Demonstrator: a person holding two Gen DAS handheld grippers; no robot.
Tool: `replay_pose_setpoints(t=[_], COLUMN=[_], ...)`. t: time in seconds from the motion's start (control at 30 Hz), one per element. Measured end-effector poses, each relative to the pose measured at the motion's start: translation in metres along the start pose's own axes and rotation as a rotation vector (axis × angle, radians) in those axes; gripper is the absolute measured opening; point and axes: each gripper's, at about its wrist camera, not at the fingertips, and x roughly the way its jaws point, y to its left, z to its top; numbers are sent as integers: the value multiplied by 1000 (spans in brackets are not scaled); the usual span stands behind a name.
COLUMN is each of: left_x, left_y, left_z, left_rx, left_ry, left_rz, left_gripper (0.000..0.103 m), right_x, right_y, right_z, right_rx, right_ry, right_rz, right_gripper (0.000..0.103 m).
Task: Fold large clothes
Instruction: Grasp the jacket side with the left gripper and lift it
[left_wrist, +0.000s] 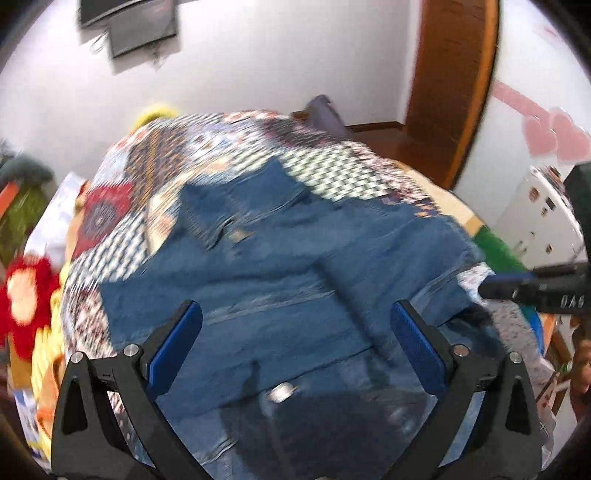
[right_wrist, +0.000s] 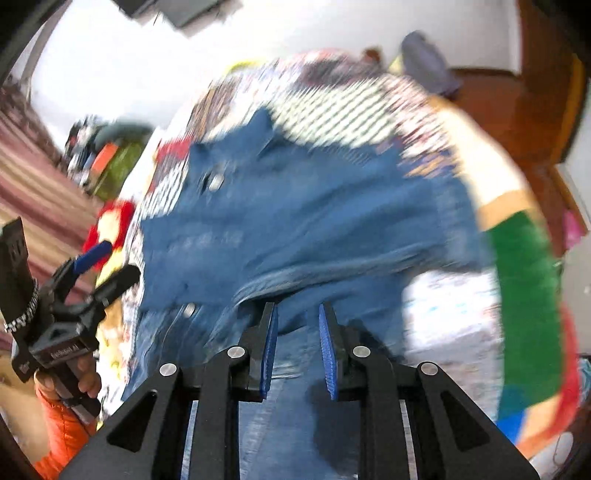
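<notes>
Your jeans (left_wrist: 280, 266) lie spread across the patterned quilt (left_wrist: 229, 144) on the bed, already doubled over in part, with the waist button (left_wrist: 281, 392) nearest you.

Your left gripper (left_wrist: 295, 332) hangs over the near denim with its jaws wide apart and nothing between them. Your right gripper (right_wrist: 297, 332) has its jaws drawn in to a narrow gap; denim lies right under the tips, but the blur hides whether the pads (right_wrist: 327, 350) pinch a fold or just hover — I cannot tell.

For the fold, I'd judge you need both layers of the near edge. Bite deep enough that the thick seam sits between the pads, not just the top ply. Take matching points left and right, lift together and carry the edge level toward the far end, or the denim will skew. Heavy cloth drags the quilt with it — keep it clear as you go.

Counted: one pair of jeans, one quilt, two grippers, one red soft toy (left_wrist: 26, 291) at the bed's left side, one green cloth (right_wrist: 524, 295) at its right.
</notes>
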Motion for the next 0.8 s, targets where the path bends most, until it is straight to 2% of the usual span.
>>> replay_pose_setpoints(t=[0.1,0.2,0.4,0.53,0.6,0.7,0.77,0.8], left_x=[9,29,82,119,137,155,162,162], left_y=[-29,-66,-140,-182,-194,-201,-201,-198], left_z=[16,30,37,27,21,15,14,15], left_rx=[51,111,257,380,414,437,451,444], left_ry=[6,48,155,229,272,295,285,281], left_rz=[-48,-103,-169,-173,-174,-140,-96,-91], left_gripper=[103,103,101,70,64,57,37,36], right_x=[-32,-58,-72,-66,-62,-55,-52,-51], right_y=[-25,-51,-97,-120,-129,-140,-143,-144], right_z=[6,7,-3,-11,-15,-20,-23,-24], right_rx=[20,41,146,217,245,280,291,293], right_ry=[-79,-134,-153,-137,-127,-114,-105,-100], right_rz=[-79,-162,-176,-167,-159,-151,-144,-141], right_gripper=[19,19,19,19,19,19,19,19])
